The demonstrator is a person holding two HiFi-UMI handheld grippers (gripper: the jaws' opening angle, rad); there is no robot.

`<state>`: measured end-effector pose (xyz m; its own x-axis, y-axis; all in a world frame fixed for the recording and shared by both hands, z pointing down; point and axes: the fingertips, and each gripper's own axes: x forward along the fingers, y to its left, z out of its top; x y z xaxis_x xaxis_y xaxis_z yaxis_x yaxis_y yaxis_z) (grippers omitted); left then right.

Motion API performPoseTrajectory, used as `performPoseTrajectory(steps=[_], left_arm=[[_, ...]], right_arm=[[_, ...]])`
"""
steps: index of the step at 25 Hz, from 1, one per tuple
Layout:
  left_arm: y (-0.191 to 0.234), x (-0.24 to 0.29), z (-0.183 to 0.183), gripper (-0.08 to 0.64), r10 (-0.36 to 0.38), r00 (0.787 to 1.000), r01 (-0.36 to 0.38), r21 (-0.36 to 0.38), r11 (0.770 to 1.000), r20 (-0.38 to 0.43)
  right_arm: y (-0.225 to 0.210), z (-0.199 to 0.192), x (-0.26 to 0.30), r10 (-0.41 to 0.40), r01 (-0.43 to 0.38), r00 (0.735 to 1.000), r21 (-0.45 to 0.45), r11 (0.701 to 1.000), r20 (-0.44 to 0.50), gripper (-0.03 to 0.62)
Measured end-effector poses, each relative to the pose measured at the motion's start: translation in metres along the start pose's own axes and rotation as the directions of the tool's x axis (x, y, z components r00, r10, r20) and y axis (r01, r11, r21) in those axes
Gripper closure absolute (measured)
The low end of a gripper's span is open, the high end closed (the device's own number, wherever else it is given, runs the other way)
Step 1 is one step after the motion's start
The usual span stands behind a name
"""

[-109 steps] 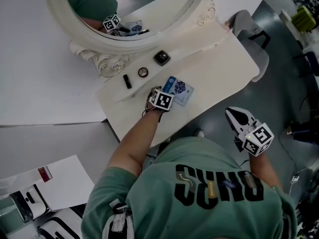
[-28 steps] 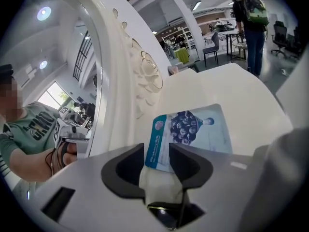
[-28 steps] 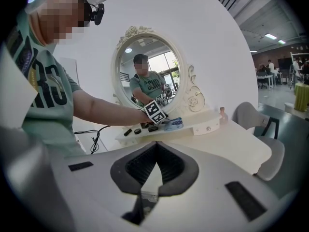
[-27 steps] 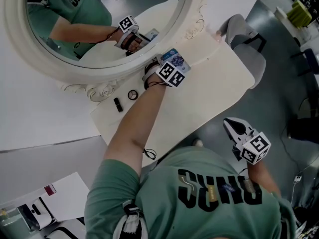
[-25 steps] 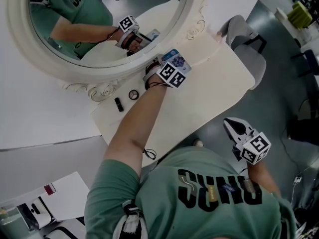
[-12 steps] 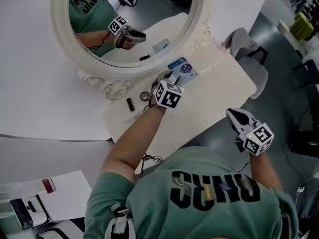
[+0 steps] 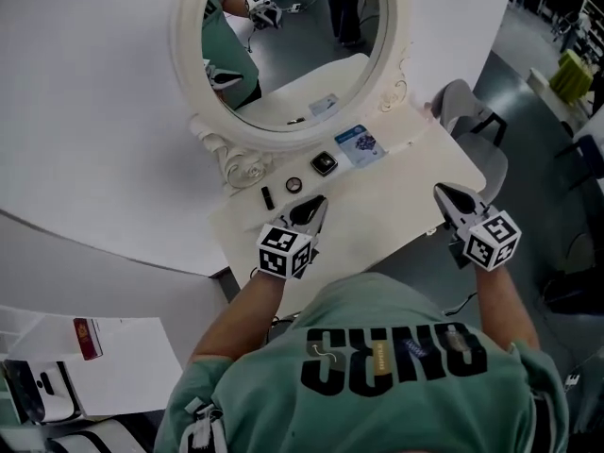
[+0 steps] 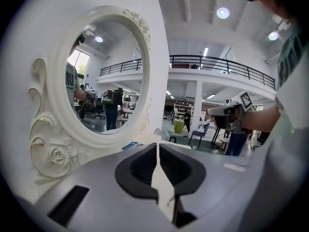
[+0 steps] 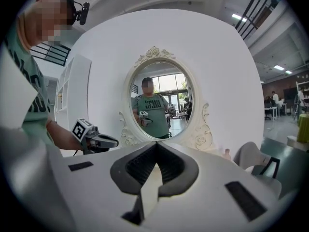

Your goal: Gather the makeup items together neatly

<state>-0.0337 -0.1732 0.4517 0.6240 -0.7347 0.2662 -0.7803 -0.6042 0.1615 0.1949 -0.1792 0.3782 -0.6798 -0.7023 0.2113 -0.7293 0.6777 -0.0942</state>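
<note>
Four makeup items lie in a row at the mirror's foot on the cream table (image 7: 396,206): a black lipstick (image 7: 267,197), a round compact (image 7: 294,185), a black square compact (image 7: 325,163) and a blue packet (image 7: 360,144). My left gripper (image 7: 314,208) hovers just in front of the round compact and touches none of the items. Its jaws are closing, and the left gripper view (image 8: 158,144) shows them meeting with nothing between. My right gripper (image 7: 444,194) hangs at the table's right front edge, shut and empty (image 9: 155,145). The blue packet (image 8: 130,145) shows past the left jaws.
An oval mirror (image 7: 288,45) in an ornate white frame stands against the white wall behind the items. A grey chair (image 7: 472,121) sits at the table's right end. Papers and boxes (image 7: 94,357) lie on the floor at lower left.
My left gripper has drawn back from the blue packet by the mirror to the table's front, and its jaws have closed. The packet stays by the mirror. My right gripper has come up to the table edge.
</note>
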Motion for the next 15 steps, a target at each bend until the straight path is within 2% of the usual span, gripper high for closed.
performPoseTrajectory(steps=[6,10,15], left_arm=[[-0.018,-0.061,-0.014,0.551,0.000,0.995,0.010,-0.097,0.995,0.100],[-0.023,-0.078,-0.016,0.551,-0.004,0.992,0.014,-0.077,0.997,0.130],[-0.031,-0.090,-0.018,0.551,-0.013,0.989,0.027,-0.092,0.995,0.147]], right_arm=[[0.006,-0.010,-0.006,-0.031,0.031,1.000,0.031,0.999,0.002,0.600],[0.007,-0.024,-0.007,-0.055,0.056,0.998,0.065,0.996,-0.006,0.600],[0.012,-0.038,-0.009,-0.070,0.072,0.997,0.092,0.993,-0.022,0.600]])
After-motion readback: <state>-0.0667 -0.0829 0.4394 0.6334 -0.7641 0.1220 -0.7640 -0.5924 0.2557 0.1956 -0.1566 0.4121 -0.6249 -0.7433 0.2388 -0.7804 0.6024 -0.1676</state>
